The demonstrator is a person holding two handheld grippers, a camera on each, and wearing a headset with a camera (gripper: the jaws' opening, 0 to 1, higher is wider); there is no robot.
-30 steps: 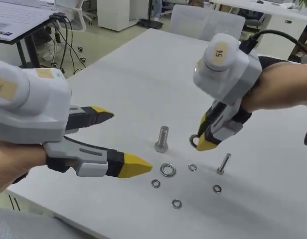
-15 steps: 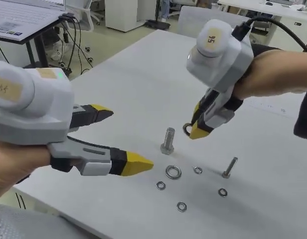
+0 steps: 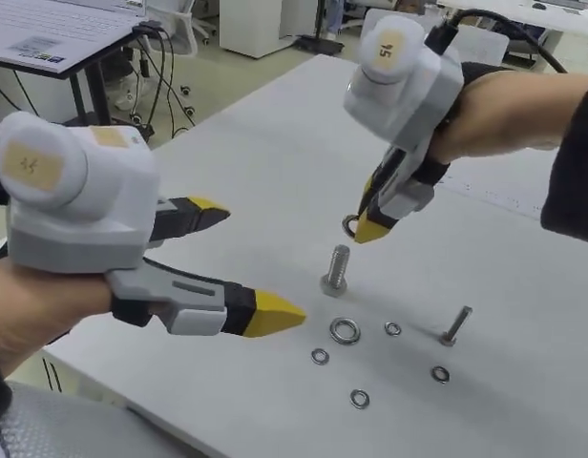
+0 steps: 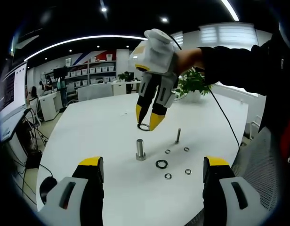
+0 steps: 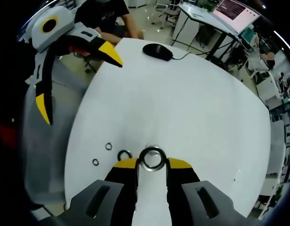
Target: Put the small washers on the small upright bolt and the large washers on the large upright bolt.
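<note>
Though near large bolt point(image 3: 337, 270), loose washer point(image 3: 345, 331)

White bench point(image 3: 275, 143), matte top. Standing on it, head down: large bolt point(image 3: 337, 270), small bolt point(image 3: 456, 325) well to its right. Flat just in front of large bolt: one large washer point(image 3: 345, 331). Scattered near that, none touching: four small washers point(image 3: 393, 329). Near one edge: black computer mouse point(image 5: 157, 52), cable attached.

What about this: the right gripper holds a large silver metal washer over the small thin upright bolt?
Wrong bolt. The right gripper holds the large silver metal washer over the large thick upright bolt, as the left gripper view shows.
</note>
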